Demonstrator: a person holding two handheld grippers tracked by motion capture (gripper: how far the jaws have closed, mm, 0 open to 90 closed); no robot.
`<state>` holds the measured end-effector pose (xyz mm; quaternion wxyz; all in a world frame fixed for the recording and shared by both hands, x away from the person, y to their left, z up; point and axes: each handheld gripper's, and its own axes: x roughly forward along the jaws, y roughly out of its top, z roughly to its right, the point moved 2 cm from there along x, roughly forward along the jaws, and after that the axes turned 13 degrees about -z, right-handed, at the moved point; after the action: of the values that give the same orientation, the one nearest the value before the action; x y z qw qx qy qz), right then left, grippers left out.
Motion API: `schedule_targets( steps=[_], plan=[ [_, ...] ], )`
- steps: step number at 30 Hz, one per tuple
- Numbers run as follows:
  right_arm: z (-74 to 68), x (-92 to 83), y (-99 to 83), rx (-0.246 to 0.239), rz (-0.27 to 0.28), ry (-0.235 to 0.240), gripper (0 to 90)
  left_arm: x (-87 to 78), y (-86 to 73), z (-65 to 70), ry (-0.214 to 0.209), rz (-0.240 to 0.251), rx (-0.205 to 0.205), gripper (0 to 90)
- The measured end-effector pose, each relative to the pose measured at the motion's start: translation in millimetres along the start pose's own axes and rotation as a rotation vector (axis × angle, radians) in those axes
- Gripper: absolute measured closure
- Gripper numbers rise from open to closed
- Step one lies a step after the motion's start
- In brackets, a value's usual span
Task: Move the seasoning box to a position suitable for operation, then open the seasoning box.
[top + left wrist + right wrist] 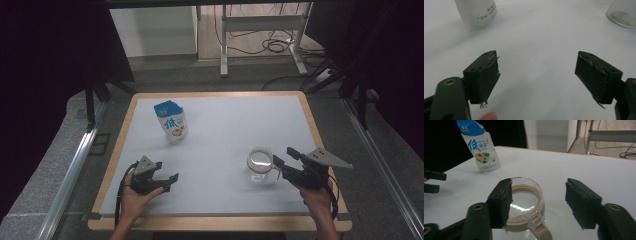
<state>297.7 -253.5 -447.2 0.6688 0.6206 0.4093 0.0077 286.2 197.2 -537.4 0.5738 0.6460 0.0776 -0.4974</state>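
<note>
Right claw [536,202] hangs open around the glass mug's [260,165] handle on the worktop [225,125], pads not touching; a skewed squeeze could tip it. Left claw [537,75] gapes empty.

Pouch [476,11] top cut off, glass jar [622,13] blurred at edge

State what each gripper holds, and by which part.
Nothing is held: the left hand-held gripper is open over bare table, the right hand-held gripper open around the glass cup.
</note>
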Motion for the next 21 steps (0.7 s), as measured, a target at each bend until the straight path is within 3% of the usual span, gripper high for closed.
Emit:
schedule_targets(
  steps=[6, 9, 14, 21],
  plan=[
    [5.4, -7.3, -7.5, 0.005, 0.002, -0.004, 77.3, 4.6, -1.8, 3.6, -0.031, -0.020, 0.008, 24.7],
    [4.5, -9.3, -9.3, -0.005, 0.002, -0.010, 87.5, 5.6, -1.3, 6.2, -0.039, -0.018, 0.015, 25.2],
    [1.2, -10.4, -12.4, -0.034, -0.016, -0.035, 90.0, 5.1, 0.8, 9.9, -0.054, -0.018, 0.025, 23.3],
    [-2.3, -8.3, -15.5, -0.065, -0.044, -0.062, 90.0, 6.7, 1.7, 13.6, -0.028, -0.029, 0.041, 22.4]
  ],
)
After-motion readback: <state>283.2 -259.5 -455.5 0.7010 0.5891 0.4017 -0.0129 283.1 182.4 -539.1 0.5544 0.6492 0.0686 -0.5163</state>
